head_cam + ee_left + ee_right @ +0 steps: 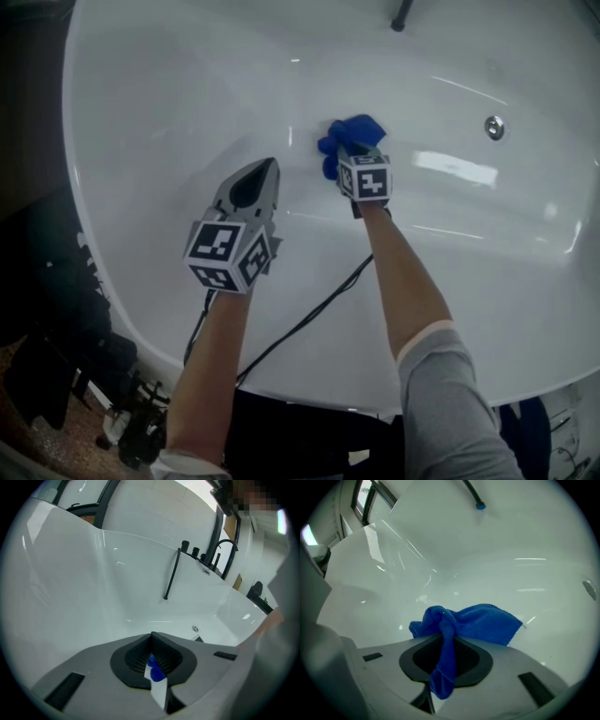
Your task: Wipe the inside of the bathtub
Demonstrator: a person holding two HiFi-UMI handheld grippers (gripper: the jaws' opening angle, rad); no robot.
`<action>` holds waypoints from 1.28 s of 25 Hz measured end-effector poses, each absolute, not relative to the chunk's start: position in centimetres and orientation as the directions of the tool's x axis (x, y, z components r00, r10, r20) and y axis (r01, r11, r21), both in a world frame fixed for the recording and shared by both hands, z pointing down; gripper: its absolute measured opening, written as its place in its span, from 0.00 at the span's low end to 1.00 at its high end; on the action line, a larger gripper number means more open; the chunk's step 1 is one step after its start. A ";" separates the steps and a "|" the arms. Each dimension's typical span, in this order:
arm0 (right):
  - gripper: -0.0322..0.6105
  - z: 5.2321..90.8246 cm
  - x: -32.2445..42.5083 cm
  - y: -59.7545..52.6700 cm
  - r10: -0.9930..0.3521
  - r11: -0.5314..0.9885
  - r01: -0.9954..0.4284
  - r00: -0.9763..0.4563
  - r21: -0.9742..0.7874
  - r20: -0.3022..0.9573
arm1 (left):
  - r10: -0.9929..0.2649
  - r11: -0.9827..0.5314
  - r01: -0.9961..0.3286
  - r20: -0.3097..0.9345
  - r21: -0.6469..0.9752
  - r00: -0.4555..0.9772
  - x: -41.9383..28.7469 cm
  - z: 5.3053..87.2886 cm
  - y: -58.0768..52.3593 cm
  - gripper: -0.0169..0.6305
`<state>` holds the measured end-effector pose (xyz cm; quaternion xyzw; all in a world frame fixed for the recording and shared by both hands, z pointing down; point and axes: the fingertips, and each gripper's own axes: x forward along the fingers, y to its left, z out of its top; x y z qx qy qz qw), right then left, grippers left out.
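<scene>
A white tub [159, 103] is filling the view. The left gripper [264, 167] is hovering at centre, jaws together on nothing. Just right, the right gripper [351, 152] is pinching a blue cloth [359, 128] on the tub floor. The cloth is looking soft, light and limp, likely best gripped at a bunched fold.

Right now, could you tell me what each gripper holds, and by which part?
The right gripper pinches the blue cloth by a bunched fold; the left gripper is shut and holds nothing.

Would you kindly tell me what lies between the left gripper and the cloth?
Nothing but bare tub: the head view shows only white surface between the left gripper and the cloth.
</scene>
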<state>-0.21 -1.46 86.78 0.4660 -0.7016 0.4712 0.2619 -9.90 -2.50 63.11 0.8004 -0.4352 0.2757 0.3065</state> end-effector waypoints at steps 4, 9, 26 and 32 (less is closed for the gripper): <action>0.15 86.9 2.7 -0.7 -0.417 0.043 -0.902 -0.408 -0.430 0.812 | -0.524 -0.429 -0.866 0.710 0.256 0.469 -9.1 62.9 -2.1 0.02; 0.16 86.5 4.6 -0.4 -0.408 0.022 -0.909 -0.388 -0.416 0.826 | -0.522 -0.434 -0.861 0.704 0.267 0.481 -8.1 62.4 -2.1 0.02; 0.16 85.9 20.3 6.0 -0.395 -0.233 -0.946 -0.122 -0.228 0.911 | -0.510 -0.437 -0.855 0.705 0.280 0.492 -6.5 61.5 -1.4 0.02; 0.15 87.1 18.1 4.1 -0.382 -0.219 -0.960 -0.080 -0.174 0.921 | -0.506 -0.444 -0.850 0.704 0.282 0.498 -6.8 62.5 -1.7 0.02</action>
